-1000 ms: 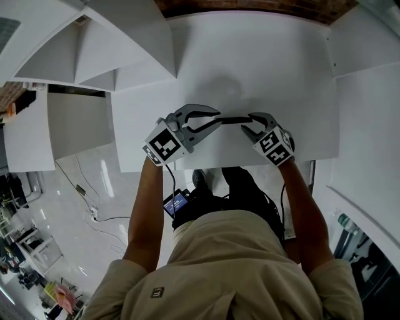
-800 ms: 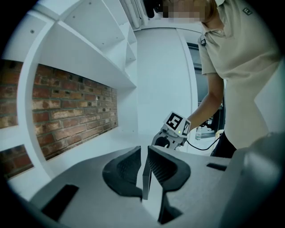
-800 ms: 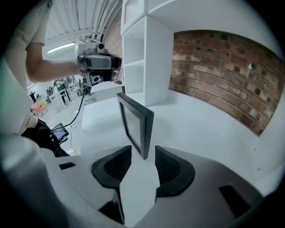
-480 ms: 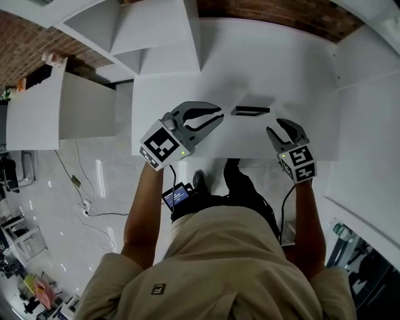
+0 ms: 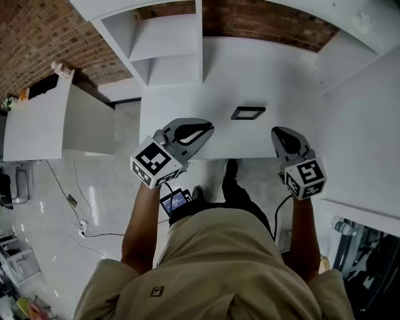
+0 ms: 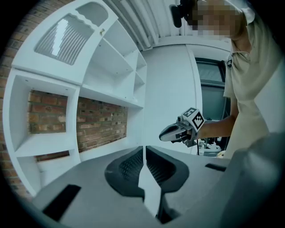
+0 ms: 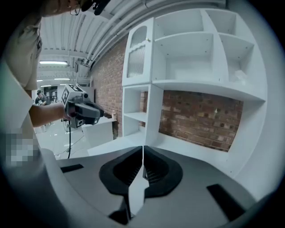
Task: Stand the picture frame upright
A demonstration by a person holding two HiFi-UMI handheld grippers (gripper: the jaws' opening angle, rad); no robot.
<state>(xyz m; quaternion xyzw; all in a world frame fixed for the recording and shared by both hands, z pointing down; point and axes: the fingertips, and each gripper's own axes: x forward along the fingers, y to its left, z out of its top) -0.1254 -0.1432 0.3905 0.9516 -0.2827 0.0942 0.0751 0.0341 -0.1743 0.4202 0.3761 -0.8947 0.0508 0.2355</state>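
Note:
The small dark picture frame (image 5: 248,113) is on the white table (image 5: 187,100), and looks to rest on its edge, free of both grippers. My left gripper (image 5: 208,129) hangs at the table's near edge, left of the frame, shut with nothing in it; its pads meet at the tips in the left gripper view (image 6: 144,149). My right gripper (image 5: 279,132) is at the near edge to the frame's right. Its jaws are closing, nearly together, with nothing between them (image 7: 143,149). The frame is not in either gripper view.
A white shelf unit (image 5: 169,44) stands on the table's far left, against a brick wall (image 5: 262,19). A tall white panel (image 5: 362,125) bounds the right side. A white cabinet (image 5: 37,119) stands left, with cables (image 5: 81,219) on the floor.
Both grippers have let go of the frame and drawn back toward the person. The right jaws went from wide to nearly together. The head view has tipped up.

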